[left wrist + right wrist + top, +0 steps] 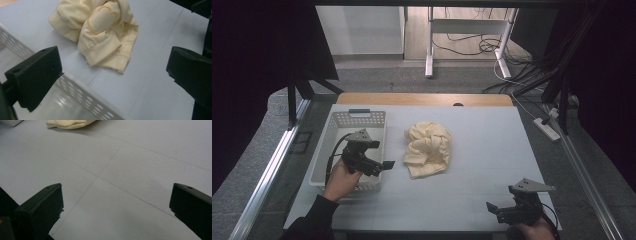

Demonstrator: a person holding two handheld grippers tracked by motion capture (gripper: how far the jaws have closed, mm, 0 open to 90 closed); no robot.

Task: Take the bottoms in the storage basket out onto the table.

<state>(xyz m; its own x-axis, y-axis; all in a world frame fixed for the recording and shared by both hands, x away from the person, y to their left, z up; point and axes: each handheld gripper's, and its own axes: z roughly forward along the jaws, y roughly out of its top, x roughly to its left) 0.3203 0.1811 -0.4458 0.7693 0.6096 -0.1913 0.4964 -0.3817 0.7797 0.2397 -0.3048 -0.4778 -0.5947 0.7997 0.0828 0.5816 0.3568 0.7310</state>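
Lying crumpled beside the basket (339, 119), long axis front-to-back, a yellow garment (428, 148); both tools (388, 164) (490, 206) spread apart, empty.

grey carpet floor (377, 80), white desk legs (430, 62), tangled cables (484, 46)

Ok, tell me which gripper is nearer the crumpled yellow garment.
Left. The left gripper hovers over the white basket's near right edge, just left of the yellow garment. The right gripper is at the table's near right corner, well away from it.
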